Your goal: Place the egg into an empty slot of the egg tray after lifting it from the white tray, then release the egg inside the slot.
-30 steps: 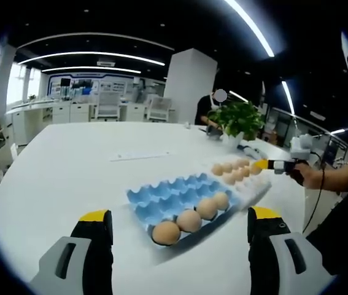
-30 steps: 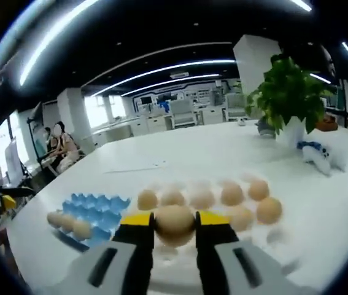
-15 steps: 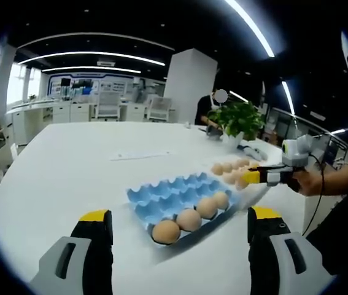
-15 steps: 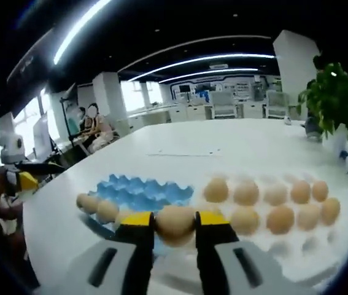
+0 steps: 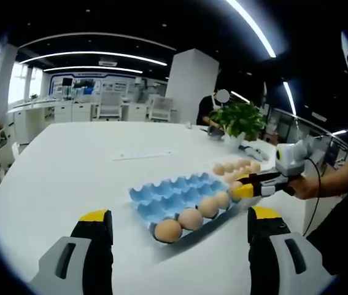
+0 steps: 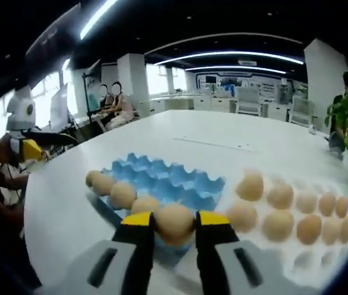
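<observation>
- Left gripper view: the left gripper [image 5: 180, 224] hovers over the white table [image 5: 69, 172] with its yellow-tipped jaws spread wide and nothing between them.
- Just ahead of those jaws lies the blue egg tray [image 5: 174, 196], with a row of brown eggs [image 5: 190, 219] along its near edge.
- Beyond and to the right of it is the white tray [image 5: 247, 169] holding more eggs.
- The right gripper [image 5: 240, 189] comes in from the right, held in a person's hand [image 5: 309, 184], its tip over the blue tray's right end.
- Right gripper view: its jaws are closed on the egg [image 6: 174, 222], which sits between the yellow tips.
- Directly ahead lies the blue egg tray [image 6: 161, 181], with eggs along its left side; the white tray [image 6: 339, 246] of eggs lies to the right.
- The left gripper [image 6: 29, 147] shows far left.
</observation>
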